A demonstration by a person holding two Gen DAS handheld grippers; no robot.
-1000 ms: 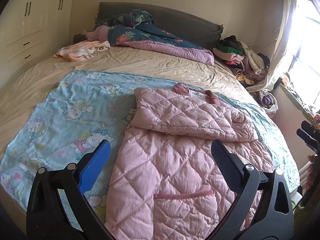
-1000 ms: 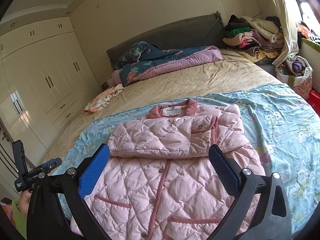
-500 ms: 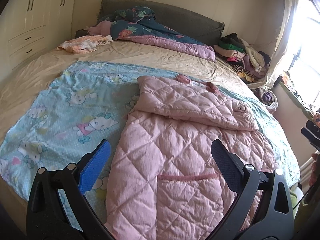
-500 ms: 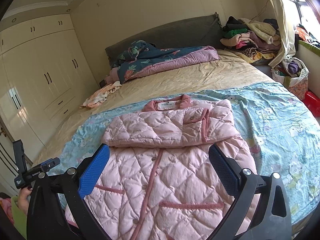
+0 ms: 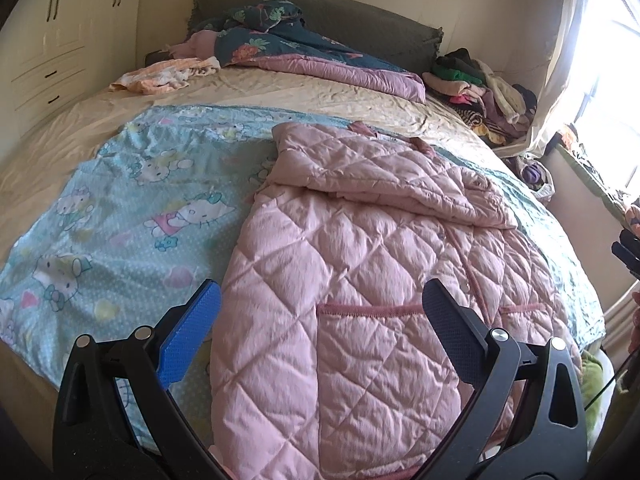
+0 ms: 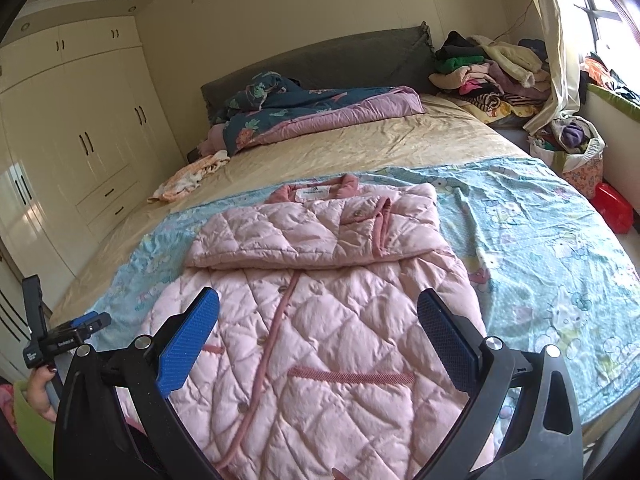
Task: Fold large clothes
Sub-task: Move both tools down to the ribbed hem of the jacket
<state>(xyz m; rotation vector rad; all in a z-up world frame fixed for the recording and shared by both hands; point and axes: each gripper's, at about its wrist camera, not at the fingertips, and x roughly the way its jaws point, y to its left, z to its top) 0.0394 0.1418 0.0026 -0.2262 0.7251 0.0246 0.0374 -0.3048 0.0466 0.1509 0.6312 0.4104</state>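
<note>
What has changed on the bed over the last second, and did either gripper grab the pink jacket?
Both grippers moved closer and lower toward the near hem of the pink quilted jacket. The left gripper and right gripper remain open; neither has taken hold of anything. The jacket lies as before on the blue cartoon sheet, its sleeves folded across the chest. The clothes pile is unchanged.

Pink jacket (image 6: 320, 320) hem cut off by btm edge, both views.
</note>
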